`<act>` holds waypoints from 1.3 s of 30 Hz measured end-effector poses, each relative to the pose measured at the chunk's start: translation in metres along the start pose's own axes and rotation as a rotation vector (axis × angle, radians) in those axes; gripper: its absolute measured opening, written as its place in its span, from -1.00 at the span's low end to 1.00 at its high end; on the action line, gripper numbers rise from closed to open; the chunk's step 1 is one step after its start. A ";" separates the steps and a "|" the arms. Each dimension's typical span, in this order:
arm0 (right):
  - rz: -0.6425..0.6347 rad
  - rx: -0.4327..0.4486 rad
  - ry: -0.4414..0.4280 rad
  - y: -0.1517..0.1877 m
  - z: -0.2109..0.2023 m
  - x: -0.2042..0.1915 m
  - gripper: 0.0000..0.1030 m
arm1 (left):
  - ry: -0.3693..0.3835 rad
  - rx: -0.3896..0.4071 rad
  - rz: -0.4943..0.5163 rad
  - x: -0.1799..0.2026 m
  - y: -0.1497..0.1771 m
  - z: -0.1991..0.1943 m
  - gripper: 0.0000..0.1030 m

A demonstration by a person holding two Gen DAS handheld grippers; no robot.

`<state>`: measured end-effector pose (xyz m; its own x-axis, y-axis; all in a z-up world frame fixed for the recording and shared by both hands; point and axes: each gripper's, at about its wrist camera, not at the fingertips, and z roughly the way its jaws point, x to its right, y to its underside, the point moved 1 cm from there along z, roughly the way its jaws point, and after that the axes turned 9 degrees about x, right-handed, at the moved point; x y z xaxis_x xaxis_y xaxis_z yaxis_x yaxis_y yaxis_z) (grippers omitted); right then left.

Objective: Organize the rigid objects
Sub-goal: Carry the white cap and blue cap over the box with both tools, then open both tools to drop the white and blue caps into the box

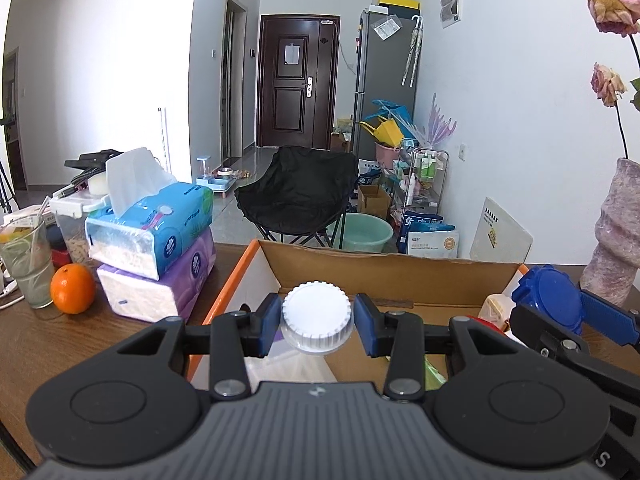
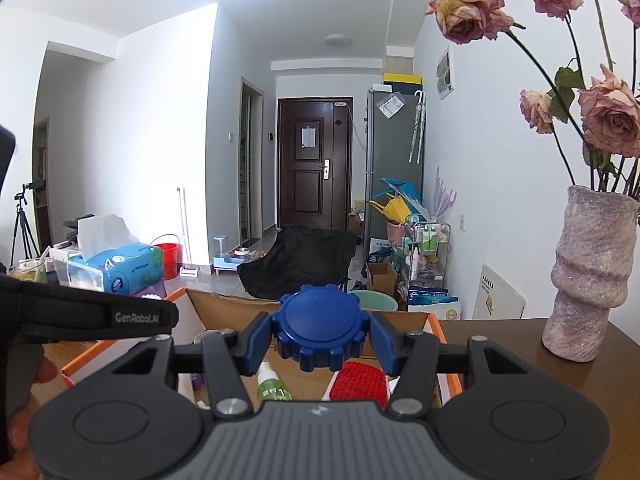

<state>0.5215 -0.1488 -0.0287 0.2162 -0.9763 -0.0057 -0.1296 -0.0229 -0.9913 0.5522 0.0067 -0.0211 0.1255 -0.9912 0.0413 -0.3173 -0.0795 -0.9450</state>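
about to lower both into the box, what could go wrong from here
1. The left gripper pinches only the rim of the white cap; whatever hangs below could slip or swing.
2. The two grippers sit close: the blue cap in the right gripper hovers just beside the left one, so they may bump.
3. The box already holds a green spray bottle and a red item; a drop could land on them.
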 end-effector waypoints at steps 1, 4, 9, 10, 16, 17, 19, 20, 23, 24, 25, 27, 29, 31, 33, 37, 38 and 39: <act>0.000 -0.002 -0.004 0.000 0.002 0.000 0.02 | -0.001 0.001 0.003 0.000 -0.001 0.002 -0.20; -0.009 -0.009 -0.009 -0.001 0.008 0.002 0.02 | -0.005 0.002 0.009 0.001 -0.002 0.008 -0.20; -0.021 -0.026 -0.017 -0.001 0.020 0.003 0.02 | -0.008 0.001 0.034 0.004 -0.001 0.018 -0.20; -0.024 -0.030 -0.019 -0.001 0.022 0.003 0.02 | -0.011 0.003 0.040 0.005 -0.001 0.020 -0.20; -0.034 -0.046 -0.032 -0.002 0.030 0.001 0.02 | -0.019 -0.007 0.064 0.008 0.002 0.032 -0.20; -0.035 -0.050 -0.031 -0.002 0.032 0.002 0.02 | -0.020 -0.009 0.066 0.008 0.003 0.034 -0.20; -0.039 -0.057 -0.029 -0.002 0.035 0.003 0.02 | -0.020 -0.011 0.070 0.008 0.004 0.036 -0.20; -0.041 -0.061 -0.028 -0.002 0.037 0.003 0.02 | -0.021 -0.012 0.071 0.008 0.004 0.037 -0.20; -0.046 -0.073 -0.025 -0.001 0.040 0.002 0.02 | -0.022 -0.022 0.066 0.006 0.004 0.038 -0.20; -0.048 -0.078 -0.024 0.000 0.040 0.002 0.02 | -0.018 -0.025 0.065 0.006 0.004 0.039 -0.19; -0.049 -0.083 -0.022 -0.001 0.041 0.002 0.02 | -0.016 -0.026 0.066 0.005 0.004 0.039 -0.19; -0.051 -0.095 -0.027 0.000 0.041 0.002 0.03 | -0.019 -0.022 0.070 0.004 0.003 0.038 -0.06; -0.048 -0.108 -0.028 0.000 0.042 0.003 0.04 | -0.025 -0.015 0.064 0.001 0.002 0.038 0.18; -0.047 -0.119 -0.014 0.000 0.043 0.004 0.27 | -0.035 -0.007 0.055 -0.003 0.000 0.036 0.41; -0.048 -0.114 0.013 0.000 0.043 0.007 0.63 | -0.045 0.000 0.050 -0.008 -0.002 0.036 0.61; -0.035 -0.099 0.062 -0.002 0.041 0.014 1.00 | -0.071 0.026 0.042 -0.013 -0.005 0.032 1.00; -0.028 -0.093 0.072 -0.002 0.040 0.015 1.00 | -0.069 0.028 0.041 -0.014 -0.006 0.031 1.00; -0.024 -0.091 0.079 -0.002 0.040 0.017 1.00 | -0.064 0.028 0.041 -0.014 -0.007 0.031 1.00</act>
<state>0.5641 -0.1568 -0.0324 0.1442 -0.9890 0.0317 -0.2138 -0.0624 -0.9749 0.5813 0.0246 -0.0254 0.1729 -0.9848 -0.0171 -0.2970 -0.0355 -0.9542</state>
